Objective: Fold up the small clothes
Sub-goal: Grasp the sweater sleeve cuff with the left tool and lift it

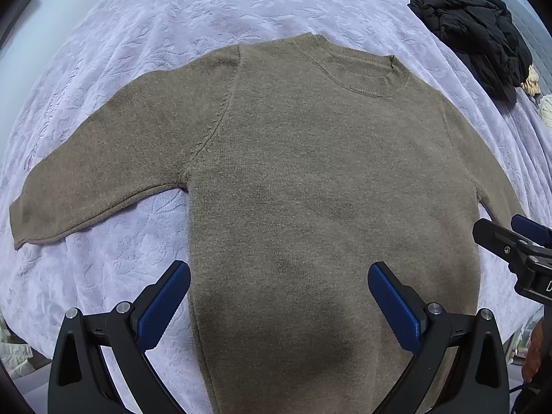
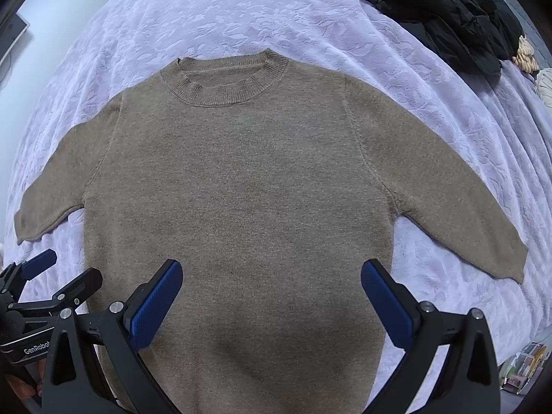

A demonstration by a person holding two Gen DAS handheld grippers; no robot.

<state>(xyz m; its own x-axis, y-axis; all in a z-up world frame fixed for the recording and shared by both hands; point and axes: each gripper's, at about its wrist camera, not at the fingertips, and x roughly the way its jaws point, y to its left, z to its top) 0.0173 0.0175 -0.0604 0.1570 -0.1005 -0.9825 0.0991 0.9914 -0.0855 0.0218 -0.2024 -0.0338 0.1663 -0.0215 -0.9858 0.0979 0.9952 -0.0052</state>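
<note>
Your left hand-held gripper hangs with its jaws spread wide and nothing between them, poised above the near part of the sweater's body; your right hand-held gripper is the same, wide apart and empty, just beside the left one. Holding both up and unloaded like this looks like a way to take in the whole garment before you choose a first grip.

The brown knit sweater lies flat on the lilac bedspread, front up, ribbed collar at the far end and hem toward you. Both sleeves are spread out to the sides: the left sleeve ends well out to the left, the right sleeve runs out to the right. That spread is what makes a clean fold possible, since each sleeve can be laid over the body in turn. No fold has been started, by my reading.

A heap of black clothing sits at the far right of the bed, well apart from the sweater, so it should not interfere.
</note>
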